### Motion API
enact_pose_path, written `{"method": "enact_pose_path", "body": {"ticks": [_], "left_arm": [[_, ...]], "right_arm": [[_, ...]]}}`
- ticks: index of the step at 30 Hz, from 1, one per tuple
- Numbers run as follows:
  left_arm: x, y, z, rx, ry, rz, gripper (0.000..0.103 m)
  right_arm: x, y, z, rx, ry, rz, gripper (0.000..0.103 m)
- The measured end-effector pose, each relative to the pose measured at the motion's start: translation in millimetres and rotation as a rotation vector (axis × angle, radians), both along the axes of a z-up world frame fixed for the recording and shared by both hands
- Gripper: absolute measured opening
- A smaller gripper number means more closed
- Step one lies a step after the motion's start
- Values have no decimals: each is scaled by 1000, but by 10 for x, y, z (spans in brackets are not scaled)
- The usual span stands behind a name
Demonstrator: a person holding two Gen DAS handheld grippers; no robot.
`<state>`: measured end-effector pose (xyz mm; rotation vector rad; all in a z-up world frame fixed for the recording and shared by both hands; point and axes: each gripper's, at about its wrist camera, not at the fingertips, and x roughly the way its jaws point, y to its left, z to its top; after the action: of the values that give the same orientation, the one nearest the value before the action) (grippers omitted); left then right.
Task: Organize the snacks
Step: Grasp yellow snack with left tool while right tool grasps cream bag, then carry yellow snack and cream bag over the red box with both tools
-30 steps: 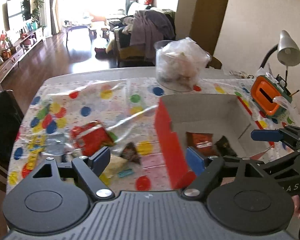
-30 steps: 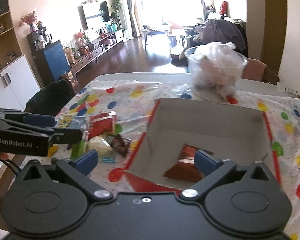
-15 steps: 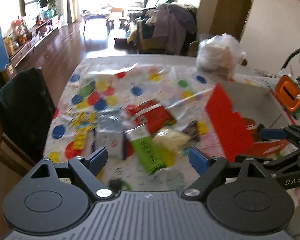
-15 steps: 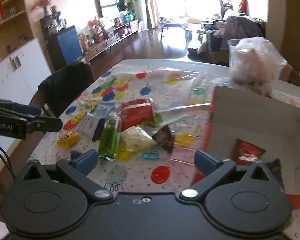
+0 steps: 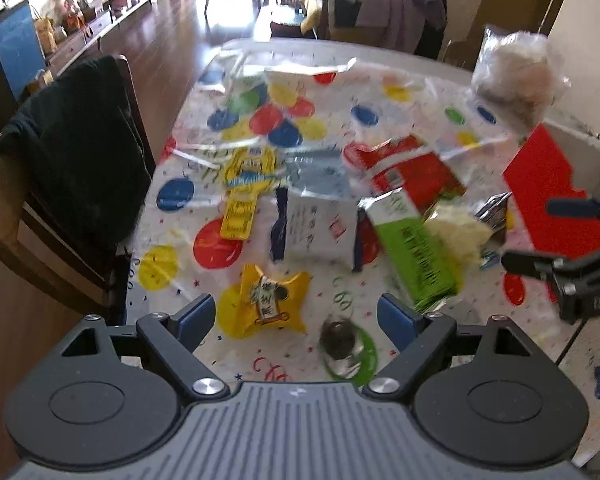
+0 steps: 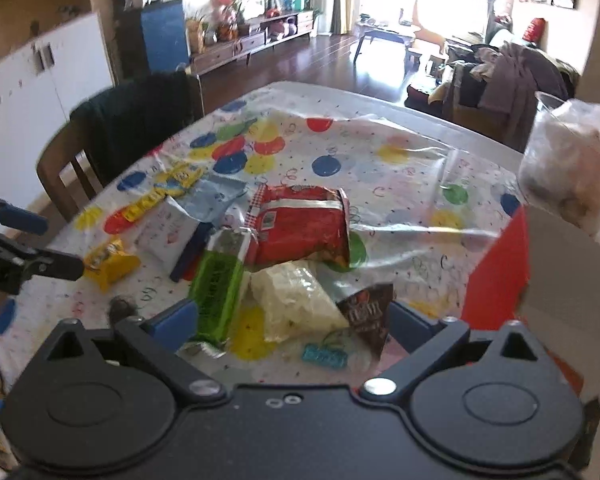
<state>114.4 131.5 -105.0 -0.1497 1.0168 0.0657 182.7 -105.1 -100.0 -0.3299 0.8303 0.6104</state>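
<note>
Both grippers have swung away from the red-sided cardboard box (image 5: 548, 196), which a second ago filled the middle of each view and now sits off at three o'clock. The left gripper (image 5: 296, 318) hangs over the snack pile with its jaws spread wide, nothing between them; a yellow star-shaped candy packet (image 5: 266, 300) and a small dark round sweet (image 5: 340, 340) lie just beneath. The right gripper (image 6: 292, 320) is open too and grips nothing, with the green snack bar wrapper (image 6: 216, 292), pale yellow crinkled bag (image 6: 296, 300) and dark brown chocolate packet (image 6: 366, 308) below its jaws. At twelve o'clock from them lies the red crisp bag (image 6: 304, 228), all on the spotted plastic tablecloth (image 6: 380, 168).
</note>
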Motion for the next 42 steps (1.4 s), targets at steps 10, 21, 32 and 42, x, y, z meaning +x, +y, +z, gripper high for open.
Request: {"method": "enact_pose_path", "body": {"ticks": [10, 21, 32, 42], "left_arm": [[212, 139, -351, -18, 66, -7, 88], [362, 180, -514, -7, 98, -35, 63], [382, 173, -543, 5, 95, -67, 45], [367, 128, -506, 11, 79, -97, 35]], "right_arm": [[344, 288, -326, -84, 57, 68, 75], [543, 371, -523, -120, 112, 54, 65], [474, 376, -515, -110, 123, -4, 46], [283, 330, -374, -89, 76, -60, 36]]}}
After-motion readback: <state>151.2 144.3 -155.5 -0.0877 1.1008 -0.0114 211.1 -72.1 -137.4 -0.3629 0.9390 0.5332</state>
